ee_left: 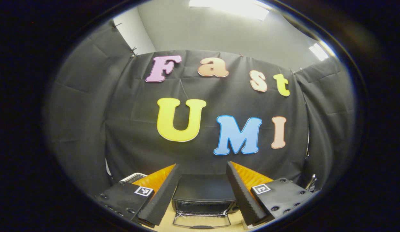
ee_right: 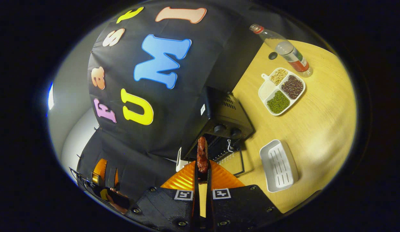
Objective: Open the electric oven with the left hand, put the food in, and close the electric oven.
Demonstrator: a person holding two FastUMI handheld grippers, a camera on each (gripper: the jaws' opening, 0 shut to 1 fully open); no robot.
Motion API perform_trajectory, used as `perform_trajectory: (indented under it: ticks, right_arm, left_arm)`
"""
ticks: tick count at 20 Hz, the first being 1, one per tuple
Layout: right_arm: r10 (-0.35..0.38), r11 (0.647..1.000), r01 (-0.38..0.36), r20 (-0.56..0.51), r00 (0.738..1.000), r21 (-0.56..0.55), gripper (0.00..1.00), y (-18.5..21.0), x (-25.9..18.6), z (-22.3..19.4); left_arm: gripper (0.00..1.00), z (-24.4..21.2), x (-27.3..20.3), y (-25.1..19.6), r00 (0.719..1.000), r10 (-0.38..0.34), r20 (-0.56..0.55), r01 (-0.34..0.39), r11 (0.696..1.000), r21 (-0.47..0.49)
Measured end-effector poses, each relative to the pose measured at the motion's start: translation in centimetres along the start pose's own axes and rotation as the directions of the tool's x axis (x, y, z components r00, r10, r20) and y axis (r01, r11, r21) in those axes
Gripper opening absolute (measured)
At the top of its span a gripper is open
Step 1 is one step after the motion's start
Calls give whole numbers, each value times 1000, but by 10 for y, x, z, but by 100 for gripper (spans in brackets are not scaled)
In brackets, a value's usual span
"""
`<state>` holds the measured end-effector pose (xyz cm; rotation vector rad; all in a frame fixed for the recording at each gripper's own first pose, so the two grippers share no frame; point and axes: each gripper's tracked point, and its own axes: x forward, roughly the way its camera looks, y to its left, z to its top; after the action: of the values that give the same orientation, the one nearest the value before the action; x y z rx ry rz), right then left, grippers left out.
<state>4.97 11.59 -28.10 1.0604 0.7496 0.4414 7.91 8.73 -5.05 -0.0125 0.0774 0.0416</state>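
The black electric oven (ee_left: 203,193) stands low in the left gripper view, its glass door (ee_left: 201,220) folded down flat on the table. My left gripper (ee_left: 202,167) hangs open above and in front of it, holding nothing. In the right gripper view, which is tilted, the oven (ee_right: 224,119) sits just beyond the fingers with its door (ee_right: 234,162) down. My right gripper (ee_right: 202,172) is shut on a reddish-brown piece of food (ee_right: 202,154), which sticks up between the fingers in front of the oven's opening.
On the wooden table (ee_right: 322,135) lie an empty white ribbed tray (ee_right: 279,166), a divided white plate of beans (ee_right: 282,90) and a plastic bottle (ee_right: 284,48). The other gripper (ee_right: 103,180), held by a hand, shows at the lower left.
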Motion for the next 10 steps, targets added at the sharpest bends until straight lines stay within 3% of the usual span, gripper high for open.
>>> perform_trajectory:
  ticks: [6, 10]
  right_arm:
    - [12, 1000, -12, -23, 1000, -9, 8, 25, 47, -22]
    - [-30, 998, 31, -10, 999, 59, 7, 17, 98, -31]
  left_arm:
    - [100, -3, -5, 37, 1000, 3, -14, -2, 999, 37]
    - [100, -7, -9, 56, 1000, 12, -27, -11, 999, 37]
